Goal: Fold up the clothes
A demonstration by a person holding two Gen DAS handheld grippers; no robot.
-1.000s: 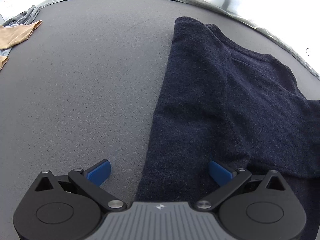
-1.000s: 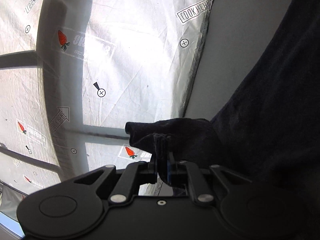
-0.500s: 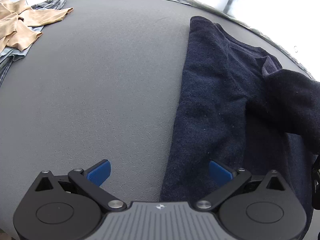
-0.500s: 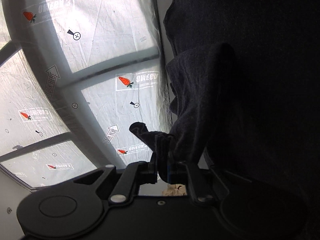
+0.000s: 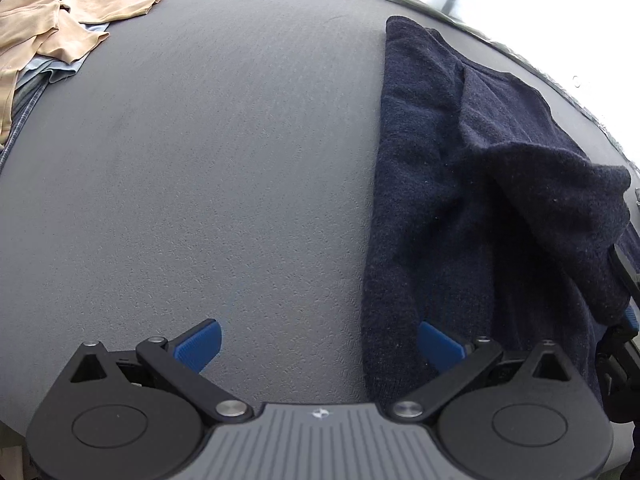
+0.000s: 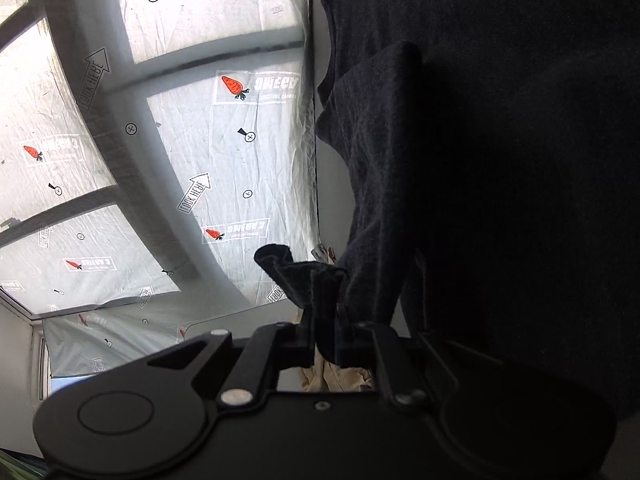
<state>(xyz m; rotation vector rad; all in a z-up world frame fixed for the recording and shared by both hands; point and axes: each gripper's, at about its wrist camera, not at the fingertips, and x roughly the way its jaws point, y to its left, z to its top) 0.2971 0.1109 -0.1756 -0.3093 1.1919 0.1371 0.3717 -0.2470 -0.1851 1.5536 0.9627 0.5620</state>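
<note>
left wrist view: the left gripper hangs over the grey table with its blue-padded fingers spread wide and nothing between them. one pad sits over bare surface, the other over the near left edge of the navy sweater. the sweater lies along the right side of the table, reaching up to the far edge, its left edge a straight fold line. a part of it is lifted up in a hump toward the right edge, where the right gripper shows only partly. at the far left corner lies a heap of tan clothes over a grey garment.

right wrist view: the right gripper is pressed together on a bunched bit of the navy sweater, which drapes away from its fingers and fills the right side. behind it hangs a printed plastic sheet with carrot marks and arrows. a bit of tan cloth shows just below the fingers.
</note>
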